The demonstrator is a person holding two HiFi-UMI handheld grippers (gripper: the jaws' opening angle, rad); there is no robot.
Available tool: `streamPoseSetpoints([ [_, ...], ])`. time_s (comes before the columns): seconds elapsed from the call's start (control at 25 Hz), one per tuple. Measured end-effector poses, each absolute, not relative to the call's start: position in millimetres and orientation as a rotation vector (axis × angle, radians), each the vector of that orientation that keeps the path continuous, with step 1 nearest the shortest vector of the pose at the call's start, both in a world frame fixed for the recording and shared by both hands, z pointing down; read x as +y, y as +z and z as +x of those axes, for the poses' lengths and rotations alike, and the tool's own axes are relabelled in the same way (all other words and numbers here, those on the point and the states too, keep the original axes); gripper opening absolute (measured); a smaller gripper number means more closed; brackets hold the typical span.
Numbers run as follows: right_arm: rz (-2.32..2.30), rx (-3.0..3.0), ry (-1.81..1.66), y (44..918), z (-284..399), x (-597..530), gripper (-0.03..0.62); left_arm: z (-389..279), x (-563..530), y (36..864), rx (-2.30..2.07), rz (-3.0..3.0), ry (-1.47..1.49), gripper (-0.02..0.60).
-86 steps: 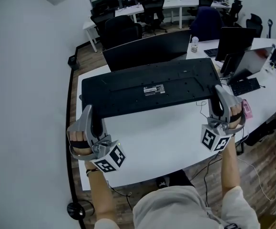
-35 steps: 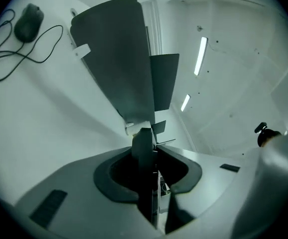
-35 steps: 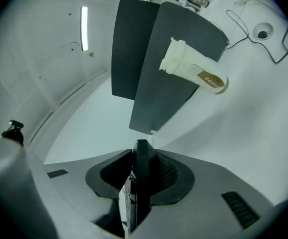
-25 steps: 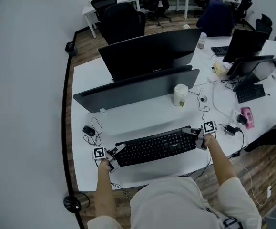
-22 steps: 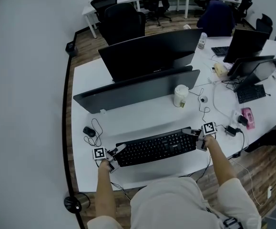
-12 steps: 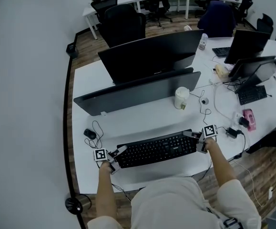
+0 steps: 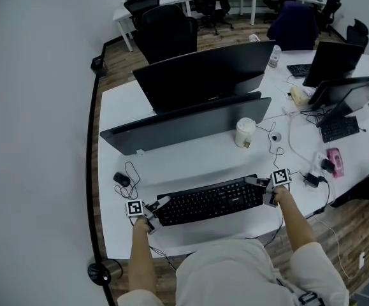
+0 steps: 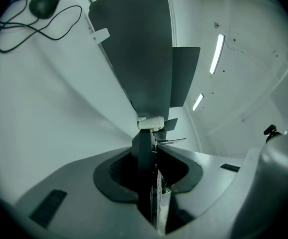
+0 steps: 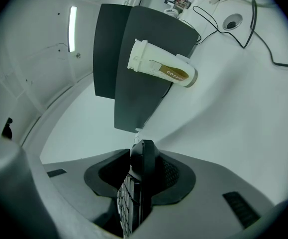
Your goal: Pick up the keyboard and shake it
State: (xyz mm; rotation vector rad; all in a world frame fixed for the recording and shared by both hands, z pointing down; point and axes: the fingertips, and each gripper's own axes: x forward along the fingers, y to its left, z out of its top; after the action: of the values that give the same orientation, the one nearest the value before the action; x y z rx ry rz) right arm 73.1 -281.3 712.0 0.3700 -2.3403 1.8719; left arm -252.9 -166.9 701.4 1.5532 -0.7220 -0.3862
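Seen from above, a person stands at a white bench (image 7: 190, 161) with a hand-held tool in each hand. A black keyboard (image 7: 208, 200) lies flat on the bench just in front of them, keys up, its long side running left to right. The left tool (image 7: 159, 204) is at the keyboard's left end and the right tool (image 7: 259, 188) at its right end — each is closed narrowly on the thin edge of that end, which fills the gap between its jaws in the tool's own view. The two tools point in toward each other. Behind the keyboard stands a nearer monitor (image 7: 187, 121), dark and wide, with a farther monitor (image 7: 203, 75) behind it. A white paper coffee cup (image 7: 244, 132) stands just beside the nearer monitor's right end. A black mouse (image 7: 121, 179) with a looped cable sits on the bench to the left of the keyboard, apart from it.
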Motion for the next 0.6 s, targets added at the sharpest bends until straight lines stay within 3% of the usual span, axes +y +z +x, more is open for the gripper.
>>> streamPoseSetpoints([
  [0.6,0.436,-2.296,1.871,715.0,76.0,-286.3,0.158,-254.1,-173.4,701.9,-0.735,1.544,-0.371,0.133],
])
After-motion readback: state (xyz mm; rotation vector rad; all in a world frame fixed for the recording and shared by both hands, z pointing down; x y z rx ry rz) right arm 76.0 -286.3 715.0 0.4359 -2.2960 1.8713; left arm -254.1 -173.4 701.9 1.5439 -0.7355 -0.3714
